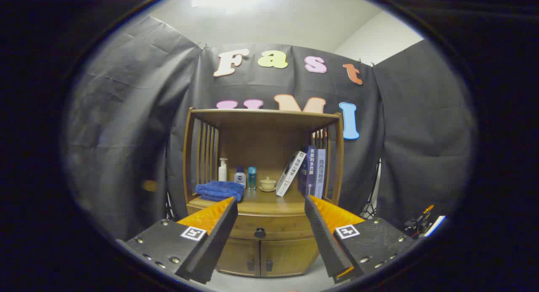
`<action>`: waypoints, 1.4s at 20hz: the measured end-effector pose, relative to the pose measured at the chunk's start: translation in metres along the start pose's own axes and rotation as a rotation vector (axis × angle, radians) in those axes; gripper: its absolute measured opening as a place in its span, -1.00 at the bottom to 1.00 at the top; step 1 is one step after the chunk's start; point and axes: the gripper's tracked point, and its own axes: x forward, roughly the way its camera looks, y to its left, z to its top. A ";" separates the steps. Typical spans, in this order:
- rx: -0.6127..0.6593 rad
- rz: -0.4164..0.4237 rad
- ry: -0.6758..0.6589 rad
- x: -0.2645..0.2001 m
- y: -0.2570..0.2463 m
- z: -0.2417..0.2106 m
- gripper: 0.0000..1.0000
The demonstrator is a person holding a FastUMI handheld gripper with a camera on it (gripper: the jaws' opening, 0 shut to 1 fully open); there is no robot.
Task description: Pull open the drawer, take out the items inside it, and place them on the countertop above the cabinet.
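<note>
The gripper (269, 201) stood released — its two fingers spread wide apart, holding nothing. The wooden cabinet (263, 241) stood beyond the fingers, well apart from them and framed in the gap between. Its drawer (273, 224) was shut, the dark round knob (260, 232) sitting at the drawer's middle, below the fingertips and between them. The countertop (269, 203) lay directly above the drawer. On it, from the cabinet's left side: a folded blue towel (220, 190), a white pump bottle (222, 170), a small white bottle (240, 177), a blue bottle (252, 178), a small cream cup (268, 184) — and, toward the right side, books (309, 172), one leaning. Two doors (263, 256) sat below the drawer.
</note>
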 end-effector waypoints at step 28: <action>0.080 -0.008 0.235 0.151 0.040 -0.175 0.85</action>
